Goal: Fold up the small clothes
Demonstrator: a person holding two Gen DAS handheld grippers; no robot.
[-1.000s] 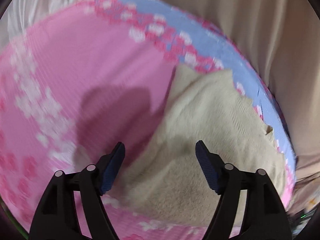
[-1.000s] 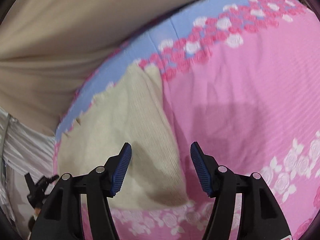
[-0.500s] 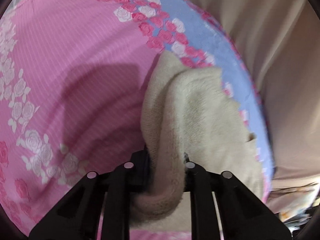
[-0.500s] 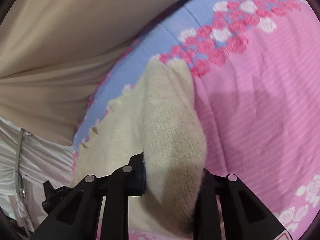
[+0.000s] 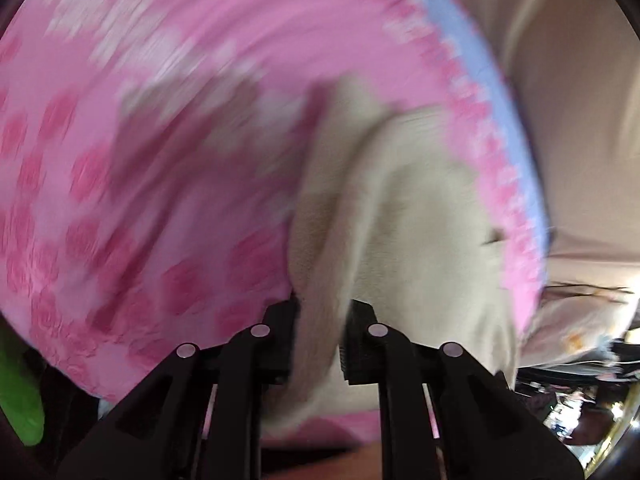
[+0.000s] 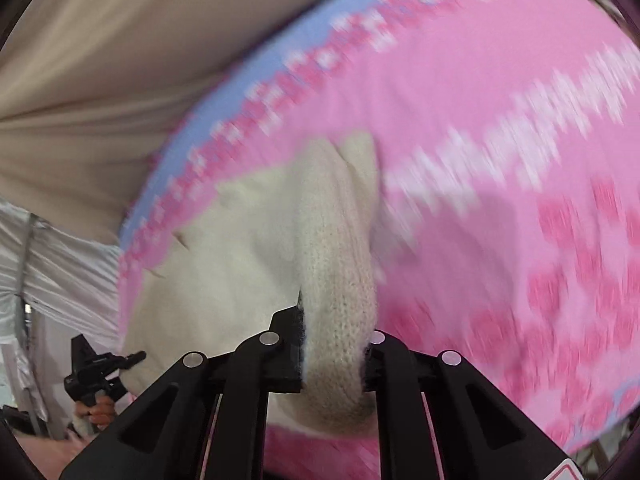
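Note:
A cream knitted garment [image 5: 420, 220] lies on a pink rose-patterned sheet [image 5: 160, 160] near its blue border. My left gripper [image 5: 320, 312] is shut on a raised fold of the garment, which is pinched between the pads. In the right wrist view the same garment [image 6: 240, 248] is lifted into a ridge from the sheet [image 6: 500, 160]. My right gripper [image 6: 334, 320] has its jaws closing on that fold, and the pads press the knit. Both views are blurred by motion.
The sheet's blue edge [image 5: 500, 92] runs beside beige fabric [image 5: 580, 120], seen again in the right wrist view [image 6: 100, 60]. A green object [image 5: 20, 392] sits low left. White pleated fabric [image 6: 52, 260] and a black device [image 6: 96, 372] over a hand show past the sheet's edge.
Both grippers went from open over the flat garment to closed on its folds. They have since lifted the cloth and swept sideways across the sheet, away from the blue border.

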